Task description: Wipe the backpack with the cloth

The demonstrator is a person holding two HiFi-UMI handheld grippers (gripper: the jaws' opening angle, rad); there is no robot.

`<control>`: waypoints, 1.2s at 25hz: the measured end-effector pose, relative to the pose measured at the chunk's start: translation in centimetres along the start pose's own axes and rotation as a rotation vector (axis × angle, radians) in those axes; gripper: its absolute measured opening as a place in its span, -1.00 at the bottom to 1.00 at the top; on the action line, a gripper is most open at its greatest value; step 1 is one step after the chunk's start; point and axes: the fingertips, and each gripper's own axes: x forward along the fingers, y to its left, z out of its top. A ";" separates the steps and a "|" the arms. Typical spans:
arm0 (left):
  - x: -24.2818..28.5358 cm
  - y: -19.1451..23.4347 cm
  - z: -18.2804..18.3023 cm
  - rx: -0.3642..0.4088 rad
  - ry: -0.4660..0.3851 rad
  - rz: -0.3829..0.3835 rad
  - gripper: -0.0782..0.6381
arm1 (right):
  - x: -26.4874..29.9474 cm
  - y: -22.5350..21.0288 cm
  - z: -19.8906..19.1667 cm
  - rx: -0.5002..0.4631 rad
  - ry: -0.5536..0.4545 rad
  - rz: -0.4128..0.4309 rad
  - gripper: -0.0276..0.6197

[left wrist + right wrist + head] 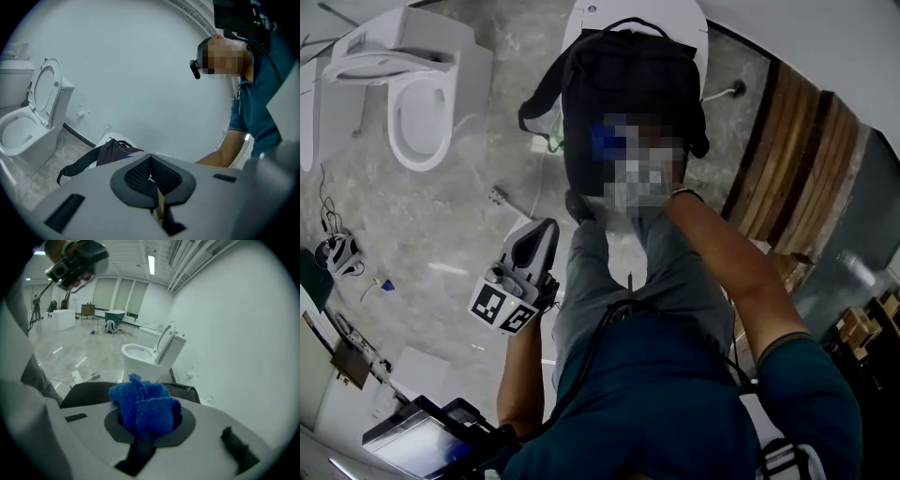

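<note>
Right claw point(147, 417): gripped bunched blue knitted cloth point(140, 399) at black fabric backpack point(628, 94).
Left claw point(151, 176): pinched shut, empty.
Risk: unbraced backpack might slide off white perch point(684, 23).
</note>
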 end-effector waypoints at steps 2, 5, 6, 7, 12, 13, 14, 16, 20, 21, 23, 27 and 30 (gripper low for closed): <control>0.4 0.1 0.1 -0.005 -0.004 0.013 -0.77 | 3.1 -1.8 1.7 -0.013 -0.009 0.047 -0.79; 0.7 0.3 0.5 -0.007 -0.018 0.033 -0.77 | 7.3 -5.9 1.9 0.056 0.001 0.101 -0.79; 0.8 0.3 0.6 -0.008 -0.023 0.040 -0.77 | 8.4 -7.2 1.5 0.120 0.003 0.131 -0.79; 0.8 0.3 0.8 -0.008 -0.028 0.045 -0.77 | 9.2 -8.4 0.8 0.194 0.004 0.160 -0.79; 0.8 0.5 1.8 -0.002 -0.046 0.066 -0.77 | 9.5 -13.8 -6.2 0.423 0.128 0.147 -0.79; 0.7 0.5 2.0 0.000 -0.050 0.069 -0.77 | 8.9 -14.6 -8.9 0.434 0.199 0.123 -0.79; 0.8 0.5 2.1 0.002 -0.052 0.067 -0.77 | 7.8 -15.2 -11.7 0.445 0.261 0.097 -0.79; 1.0 0.2 2.4 0.010 -0.055 0.060 -0.77 | 5.1 -16.0 -15.3 0.428 0.309 0.040 -0.79; 1.1 -0.6 3.2 0.029 -0.056 0.033 -0.77 | -1.5 -15.4 -19.3 0.430 0.313 -0.134 -0.79; 0.9 -1.0 3.4 0.035 -0.054 0.024 -0.77 | -3.4 -14.9 -19.5 0.446 0.317 -0.179 -0.79; -0.1 -1.4 4.3 0.054 -0.056 0.019 -0.77 | -5.8 -13.1 -18.8 0.487 0.319 -0.235 -0.80; -2.3 -2.1 5.7 0.094 -0.063 0.012 -0.77 | -8.4 -8.9 -18.2 0.667 0.283 -0.332 -0.81; -4.2 -3.1 6.3 0.123 -0.059 -0.001 -0.77 | -10.2 -5.8 -17.9 0.798 0.268 -0.382 -0.81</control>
